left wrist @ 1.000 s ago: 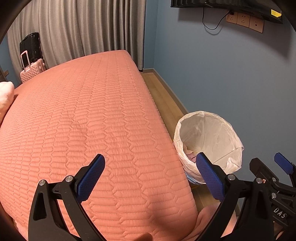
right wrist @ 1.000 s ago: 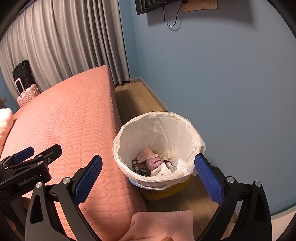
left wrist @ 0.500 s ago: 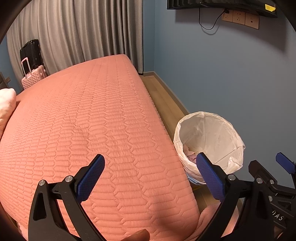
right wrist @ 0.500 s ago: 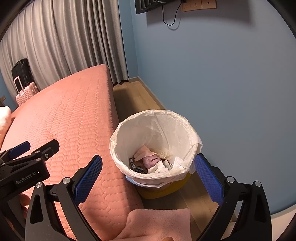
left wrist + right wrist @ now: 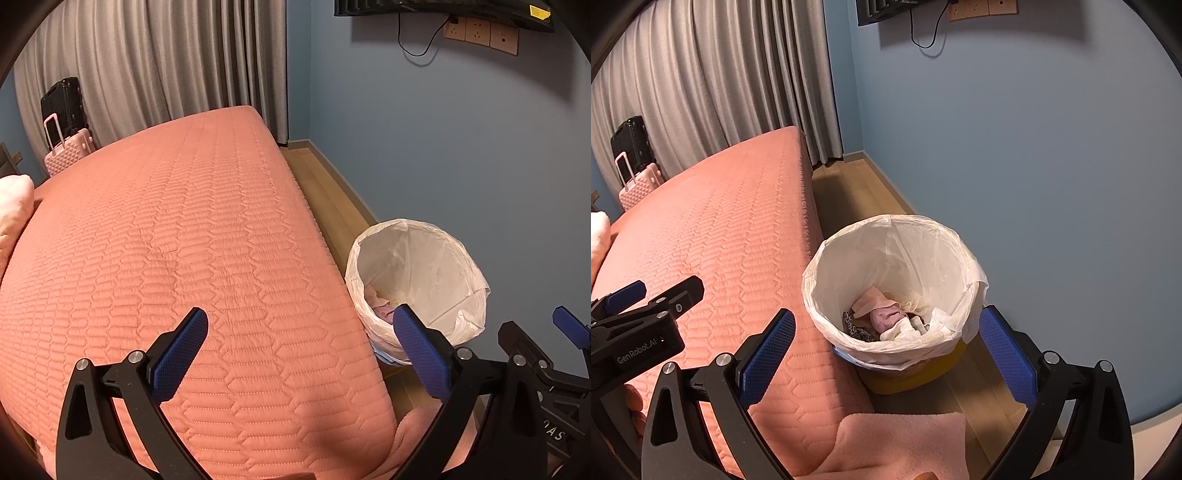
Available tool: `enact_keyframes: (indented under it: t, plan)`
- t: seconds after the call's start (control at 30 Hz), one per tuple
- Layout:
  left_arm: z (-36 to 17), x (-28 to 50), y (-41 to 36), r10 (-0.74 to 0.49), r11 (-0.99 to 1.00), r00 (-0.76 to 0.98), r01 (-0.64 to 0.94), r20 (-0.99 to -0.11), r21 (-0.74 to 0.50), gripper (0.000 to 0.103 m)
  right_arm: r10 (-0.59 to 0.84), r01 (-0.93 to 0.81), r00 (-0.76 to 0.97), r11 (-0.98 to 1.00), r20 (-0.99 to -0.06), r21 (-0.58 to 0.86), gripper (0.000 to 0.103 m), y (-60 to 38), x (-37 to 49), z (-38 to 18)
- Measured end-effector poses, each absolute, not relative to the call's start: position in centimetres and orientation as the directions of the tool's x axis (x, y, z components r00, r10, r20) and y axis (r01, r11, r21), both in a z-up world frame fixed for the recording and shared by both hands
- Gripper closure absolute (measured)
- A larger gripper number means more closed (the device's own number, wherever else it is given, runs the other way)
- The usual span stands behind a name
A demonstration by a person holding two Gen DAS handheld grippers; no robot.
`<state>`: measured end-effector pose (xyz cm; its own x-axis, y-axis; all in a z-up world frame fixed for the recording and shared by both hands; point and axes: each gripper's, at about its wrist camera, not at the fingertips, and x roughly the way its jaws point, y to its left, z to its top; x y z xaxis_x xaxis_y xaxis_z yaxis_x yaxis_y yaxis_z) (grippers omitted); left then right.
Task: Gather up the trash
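Both tools hang released with nothing between their fingers, the left tool (image 5: 299, 345) over the corner of the salmon quilted bed (image 5: 177, 258) and the right tool (image 5: 886, 349) above the white-lined trash bin (image 5: 849, 254), which stands on the wooden floor (image 5: 849, 192) just beside the bed, crumpled trash (image 5: 886, 317) lying at its bottom.

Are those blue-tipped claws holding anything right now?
Nothing: the left gripper and right gripper are both open and empty.

A lined bin (image 5: 894, 280) stands on the wooden floor (image 5: 849, 192) beside the bed (image 5: 177, 258).
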<state>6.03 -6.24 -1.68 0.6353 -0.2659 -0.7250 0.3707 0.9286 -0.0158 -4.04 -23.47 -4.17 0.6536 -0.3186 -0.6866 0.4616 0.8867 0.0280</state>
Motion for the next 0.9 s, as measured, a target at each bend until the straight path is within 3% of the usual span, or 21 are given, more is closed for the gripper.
enact_keyframes:
  t: [0.9]
  plan:
    - [-1.98, 5.64, -6.85, -0.238, 0.938, 0.639, 0.346, -0.731, -0.004, 0.007, -0.324, 0.466, 0.648, 0.884, -0.689, 0.023, 0.006, -23.51, -4.21, -4.51]
